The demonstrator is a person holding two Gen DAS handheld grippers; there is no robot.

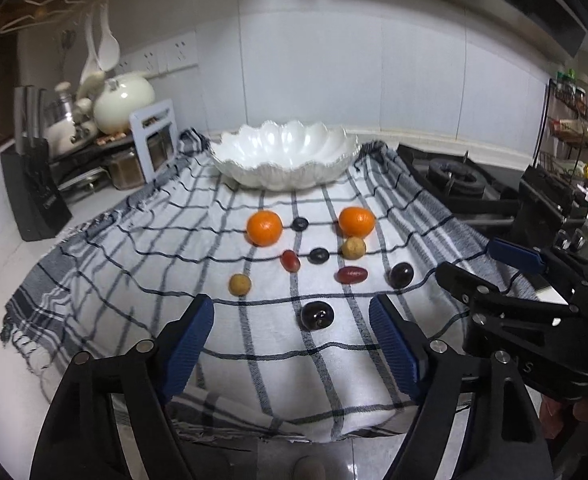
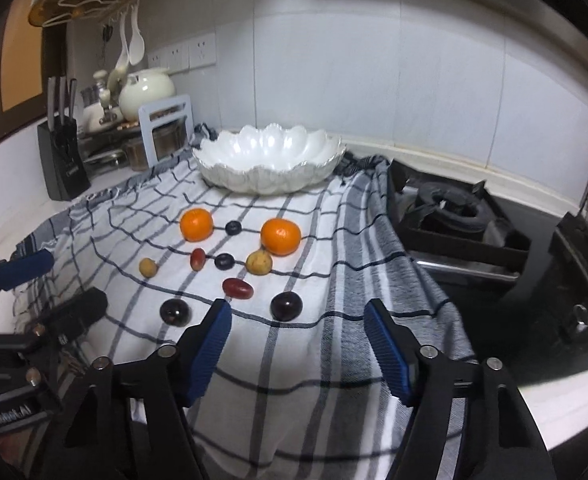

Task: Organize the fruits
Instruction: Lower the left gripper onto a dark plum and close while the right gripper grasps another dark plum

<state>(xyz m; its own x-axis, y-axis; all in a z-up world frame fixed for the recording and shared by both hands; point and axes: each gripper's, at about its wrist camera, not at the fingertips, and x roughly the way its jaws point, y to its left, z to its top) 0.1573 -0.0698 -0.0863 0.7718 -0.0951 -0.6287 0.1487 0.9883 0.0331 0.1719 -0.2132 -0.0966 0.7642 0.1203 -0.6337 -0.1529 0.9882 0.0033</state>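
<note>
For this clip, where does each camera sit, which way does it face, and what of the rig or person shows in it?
Left wrist: rides the left gripper, facing forward and down over the checked cloth toward the white bowl; its own open jaws frame a dark plum, and the right gripper shows at the right edge.
Right wrist: rides the right gripper, facing the same way; open jaws, another dark plum ahead, the left gripper at the left edge.
Shared: cloth, bowl, two oranges, small fruits, stove burner, knife block.

Scattered fruits on checked cloth before white bowl
</note>
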